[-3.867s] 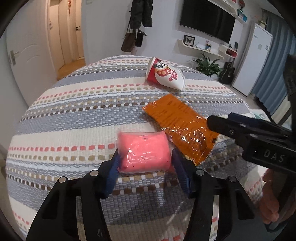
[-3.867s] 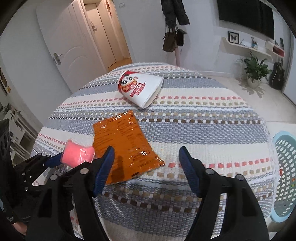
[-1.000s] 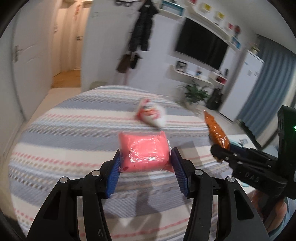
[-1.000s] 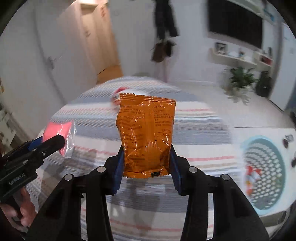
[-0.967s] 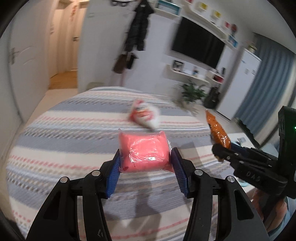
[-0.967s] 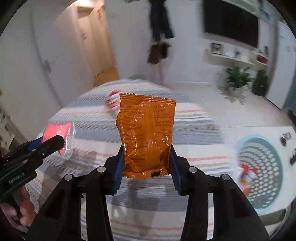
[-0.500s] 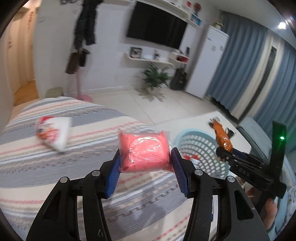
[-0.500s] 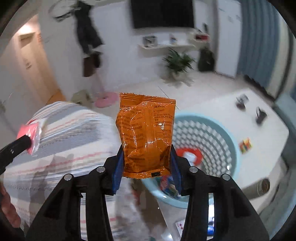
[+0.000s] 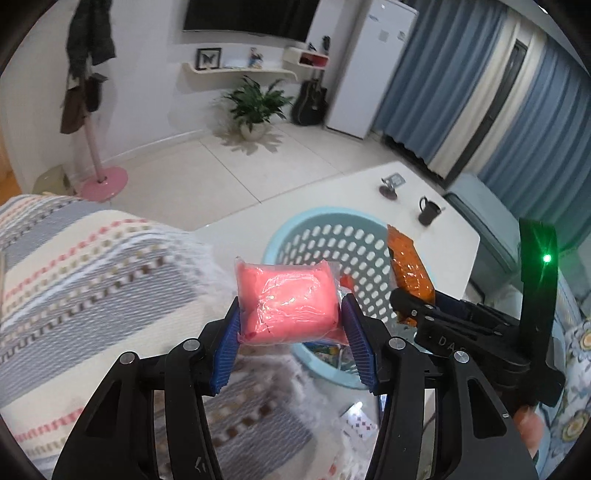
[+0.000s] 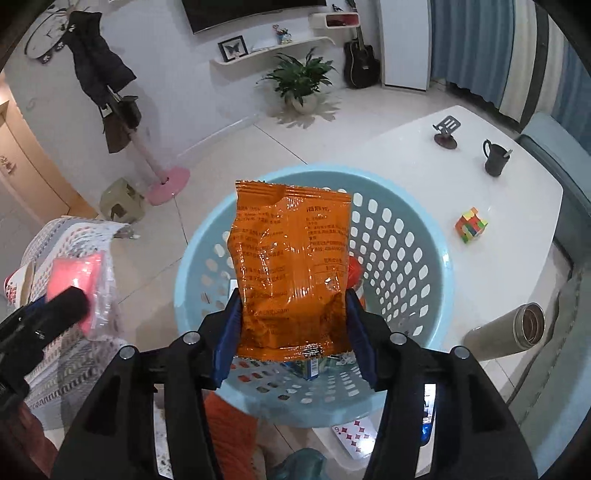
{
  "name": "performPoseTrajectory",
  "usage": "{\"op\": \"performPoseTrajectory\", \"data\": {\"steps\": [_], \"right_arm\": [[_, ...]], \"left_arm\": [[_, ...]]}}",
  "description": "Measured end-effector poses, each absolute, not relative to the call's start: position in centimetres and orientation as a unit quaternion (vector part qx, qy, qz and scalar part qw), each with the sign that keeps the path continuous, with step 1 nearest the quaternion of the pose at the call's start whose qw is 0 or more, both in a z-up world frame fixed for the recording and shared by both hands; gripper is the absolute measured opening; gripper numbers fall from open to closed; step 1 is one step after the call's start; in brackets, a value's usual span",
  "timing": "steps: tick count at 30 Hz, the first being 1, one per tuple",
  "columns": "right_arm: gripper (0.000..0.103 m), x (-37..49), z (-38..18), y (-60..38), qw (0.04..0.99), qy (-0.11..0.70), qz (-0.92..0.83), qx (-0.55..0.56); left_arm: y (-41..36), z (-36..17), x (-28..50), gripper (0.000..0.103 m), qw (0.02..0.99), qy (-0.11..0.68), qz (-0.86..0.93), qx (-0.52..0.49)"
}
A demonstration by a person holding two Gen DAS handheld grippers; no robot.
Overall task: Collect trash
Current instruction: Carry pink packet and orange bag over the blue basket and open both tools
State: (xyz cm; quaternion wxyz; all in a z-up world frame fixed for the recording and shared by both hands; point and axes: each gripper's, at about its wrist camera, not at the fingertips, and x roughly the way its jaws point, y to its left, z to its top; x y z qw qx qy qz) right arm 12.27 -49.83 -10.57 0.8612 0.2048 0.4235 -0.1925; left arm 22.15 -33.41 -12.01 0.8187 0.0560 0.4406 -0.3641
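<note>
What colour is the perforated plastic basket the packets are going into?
Light blue; the perforated plastic basket shows best in the right wrist view.

We see a white wall [image 10: 177, 74] carrying a black television [image 9: 247, 14] and a floating shelf [image 10: 273, 48]. A potted plant [image 10: 301, 83] stands on the pale tiled floor [image 9: 207, 177]. Blue curtains [image 9: 491, 92] hang beside a white refrigerator [image 9: 373, 66].

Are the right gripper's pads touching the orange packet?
Cannot tell: in the right wrist view the orange packet hangs between the right gripper pads, jaws just opening.
</note>
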Motion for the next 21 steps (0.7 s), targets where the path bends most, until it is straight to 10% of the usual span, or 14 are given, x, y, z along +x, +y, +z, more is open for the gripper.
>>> {"op": "performPoseTrajectory", "data": {"steps": [7, 21], "right_arm": [[0.07, 12.2, -11.6, -51.6, 0.855, 0.426, -0.201, 0.217], [0.072, 12.5, -8.9, -48.4, 0.875, 0.406, -0.178, 0.195]], "left_arm": [[-35.0, -13.1, 22.5, 0.072, 0.811, 0.446, -0.375, 0.053], [-28.9, -9.8, 22.7, 0.081, 0.846, 0.409, -0.343, 0.01]]}}
